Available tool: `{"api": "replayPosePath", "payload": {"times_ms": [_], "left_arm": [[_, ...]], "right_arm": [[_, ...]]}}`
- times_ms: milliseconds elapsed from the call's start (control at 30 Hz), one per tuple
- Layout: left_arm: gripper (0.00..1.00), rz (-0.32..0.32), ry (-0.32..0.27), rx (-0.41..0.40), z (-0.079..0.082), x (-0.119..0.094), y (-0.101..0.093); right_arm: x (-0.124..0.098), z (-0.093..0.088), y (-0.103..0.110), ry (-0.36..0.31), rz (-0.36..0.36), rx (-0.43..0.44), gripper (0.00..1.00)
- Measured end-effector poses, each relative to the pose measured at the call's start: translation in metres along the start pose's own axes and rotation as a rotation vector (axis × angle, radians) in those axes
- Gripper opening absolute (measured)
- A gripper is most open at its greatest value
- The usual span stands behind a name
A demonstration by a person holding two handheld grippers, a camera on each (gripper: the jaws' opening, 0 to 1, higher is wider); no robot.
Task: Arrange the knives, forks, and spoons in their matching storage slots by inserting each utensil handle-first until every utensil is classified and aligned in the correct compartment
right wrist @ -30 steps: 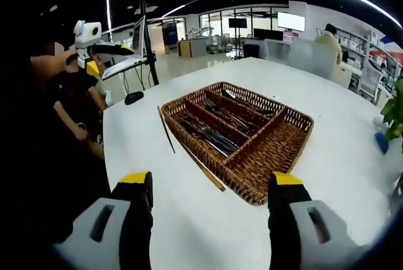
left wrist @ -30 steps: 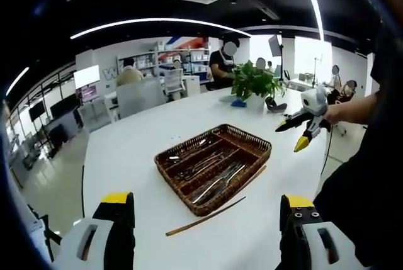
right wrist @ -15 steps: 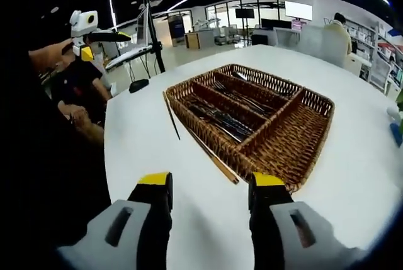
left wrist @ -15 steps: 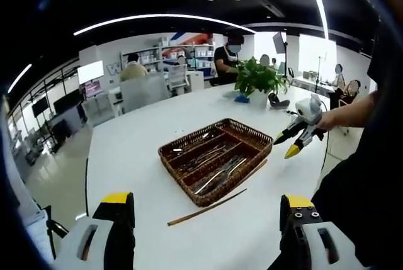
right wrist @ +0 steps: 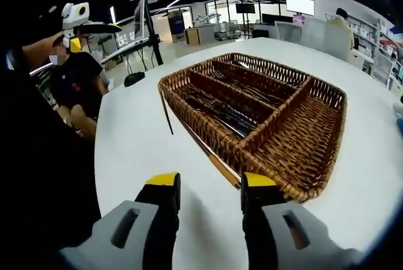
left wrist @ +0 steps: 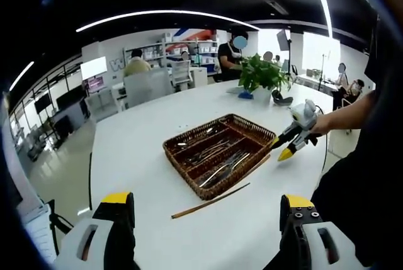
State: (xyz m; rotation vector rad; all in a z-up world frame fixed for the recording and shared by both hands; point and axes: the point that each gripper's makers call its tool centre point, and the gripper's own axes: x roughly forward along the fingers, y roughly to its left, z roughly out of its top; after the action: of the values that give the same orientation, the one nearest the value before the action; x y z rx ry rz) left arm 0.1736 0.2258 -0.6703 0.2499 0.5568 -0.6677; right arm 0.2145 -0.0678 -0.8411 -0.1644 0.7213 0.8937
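Cutlery (right wrist: 220, 109) in wicker tray (right wrist: 302, 150) tangled, types indistinct; right hand-held gripper (right wrist: 210, 185) narrowly parted, left hand-held gripper (left wrist: 208, 204) spread.

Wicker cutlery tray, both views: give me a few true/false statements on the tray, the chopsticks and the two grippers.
1. The wicker tray holds metal cutlery in its long compartments. True.
2. Two chopsticks lie inside the tray. False: they lie on the white table beside it, one close along the tray's side, one further out.
3. The right gripper grips a fork. False: its jaws stand apart with nothing between them.
4. The left gripper is open and empty. True.
5. The wide compartment nearest the right gripper looks empty. True.
6. A potted plant stands in the tray. False: it stands on the table beyond the tray.
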Motion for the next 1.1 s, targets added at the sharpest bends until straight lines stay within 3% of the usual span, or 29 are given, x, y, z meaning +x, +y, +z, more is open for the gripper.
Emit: {"api": "replayPosePath", "payload": {"times_ms": [367, 500, 567, 700, 833, 967, 1000, 1033, 1100], "left_arm": [[1.00, -0.008, 0.014, 0.001, 0.000, 0.003, 0.001], [1.00, -0.006, 0.010, 0.002, 0.001, 0.003, 0.002], [1.00, -0.004, 0.010, 0.000, 0.001, 0.003, 0.002], [1.00, -0.005, 0.012, -0.001, 0.000, 0.003, 0.000], [1.00, -0.007, 0.012, 0.001, 0.000, 0.002, -0.002], [1.00, -0.004, 0.011, 0.005, 0.001, 0.000, -0.002], [1.00, -0.001, 0.009, 0.004, 0.001, -0.001, -0.002], [1.00, 0.002, 0.009, 0.001, 0.000, -0.002, -0.001], [1.00, 0.007, 0.012, 0.002, -0.001, -0.004, 0.000]], "right_arm": [[0.016, -0.020, -0.002, 0.047, -0.006, -0.020, 0.35], [0.011, -0.028, 0.002, 0.090, 0.010, -0.037, 0.14], [0.008, -0.030, 0.004, 0.093, 0.014, -0.059, 0.11], [0.011, -0.023, 0.012, 0.078, 0.036, -0.143, 0.12], [0.020, -0.023, 0.017, 0.105, 0.052, -0.281, 0.17], [0.025, -0.022, 0.018, 0.103, 0.073, -0.296, 0.08], [0.025, -0.022, 0.019, 0.103, 0.077, -0.320, 0.06], [0.023, -0.022, 0.023, 0.096, 0.096, -0.408, 0.05], [0.021, -0.026, 0.030, 0.108, 0.132, -0.401, 0.04]]}}
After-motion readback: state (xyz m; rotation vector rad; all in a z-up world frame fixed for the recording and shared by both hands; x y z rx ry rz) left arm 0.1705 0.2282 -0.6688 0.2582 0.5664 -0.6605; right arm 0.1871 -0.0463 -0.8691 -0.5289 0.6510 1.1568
